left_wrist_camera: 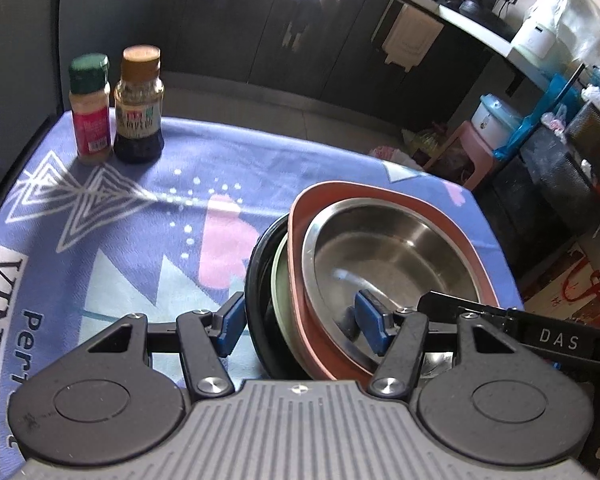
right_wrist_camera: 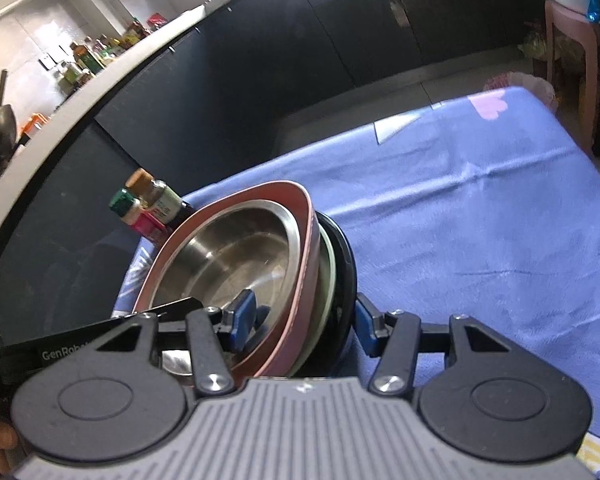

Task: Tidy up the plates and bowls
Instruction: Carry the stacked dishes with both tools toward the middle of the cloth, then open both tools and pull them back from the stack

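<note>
A nested stack hangs between both grippers over the purple tablecloth (left_wrist_camera: 140,220). A steel bowl (left_wrist_camera: 388,248) sits in a pink square plate (left_wrist_camera: 380,194), then a green plate (left_wrist_camera: 280,280) and a black plate (left_wrist_camera: 256,272) underneath. My left gripper (left_wrist_camera: 300,324) is shut on the stack's near rim, one blue pad inside the bowl and the other outside the black plate. My right gripper (right_wrist_camera: 304,318) clamps the same stack from the other side, its pads around the steel bowl (right_wrist_camera: 228,256) and the black plate (right_wrist_camera: 346,264). The stack looks tilted in both views.
Two spice bottles, green-capped (left_wrist_camera: 90,108) and brown-capped (left_wrist_camera: 138,104), stand at the cloth's far left corner. Dark cabinets and a counter lie beyond the table. A pink stool (left_wrist_camera: 464,148) and clutter sit on the floor at the right. Bare cloth (right_wrist_camera: 480,220) spreads beside the stack.
</note>
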Action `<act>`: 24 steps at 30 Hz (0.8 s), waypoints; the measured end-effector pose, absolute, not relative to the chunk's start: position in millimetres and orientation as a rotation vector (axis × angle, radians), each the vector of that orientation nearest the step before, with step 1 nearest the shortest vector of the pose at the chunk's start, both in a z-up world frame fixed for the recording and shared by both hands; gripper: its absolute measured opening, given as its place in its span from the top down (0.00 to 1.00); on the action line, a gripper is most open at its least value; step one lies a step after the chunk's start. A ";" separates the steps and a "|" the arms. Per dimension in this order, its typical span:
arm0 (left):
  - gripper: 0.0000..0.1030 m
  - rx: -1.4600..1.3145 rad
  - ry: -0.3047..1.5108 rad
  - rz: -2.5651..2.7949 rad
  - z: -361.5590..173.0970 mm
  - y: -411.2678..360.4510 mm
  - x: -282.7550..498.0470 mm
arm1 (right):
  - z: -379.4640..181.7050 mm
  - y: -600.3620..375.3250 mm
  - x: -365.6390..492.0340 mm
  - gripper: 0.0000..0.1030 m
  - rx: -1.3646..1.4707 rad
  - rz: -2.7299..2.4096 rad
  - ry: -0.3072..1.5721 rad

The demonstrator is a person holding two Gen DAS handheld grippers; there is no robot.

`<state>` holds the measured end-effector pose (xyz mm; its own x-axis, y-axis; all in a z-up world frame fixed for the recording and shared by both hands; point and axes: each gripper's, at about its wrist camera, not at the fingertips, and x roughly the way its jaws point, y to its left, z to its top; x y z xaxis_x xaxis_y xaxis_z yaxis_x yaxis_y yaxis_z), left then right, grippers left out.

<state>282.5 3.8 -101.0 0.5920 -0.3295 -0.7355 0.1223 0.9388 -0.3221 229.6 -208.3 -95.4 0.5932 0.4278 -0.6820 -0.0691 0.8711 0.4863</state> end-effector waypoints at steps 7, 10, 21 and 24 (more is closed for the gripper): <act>0.45 -0.248 0.892 -0.273 -103.0 3.9 283.0 | -96.0 -211.7 227.2 0.65 0.452 0.301 0.889; 0.45 -0.261 0.895 -0.277 -104.4 6.3 283.8 | -96.9 -213.4 228.5 0.65 0.461 0.301 0.890; 0.34 -0.174 0.826 -0.219 -93.9 9.8 271.4 | -79.0 -220.2 219.3 0.60 0.449 0.293 0.806; 0.34 -0.163 0.802 -0.209 -86.4 10.0 264.4 | -70.2 -217.5 211.7 0.60 0.418 0.279 0.778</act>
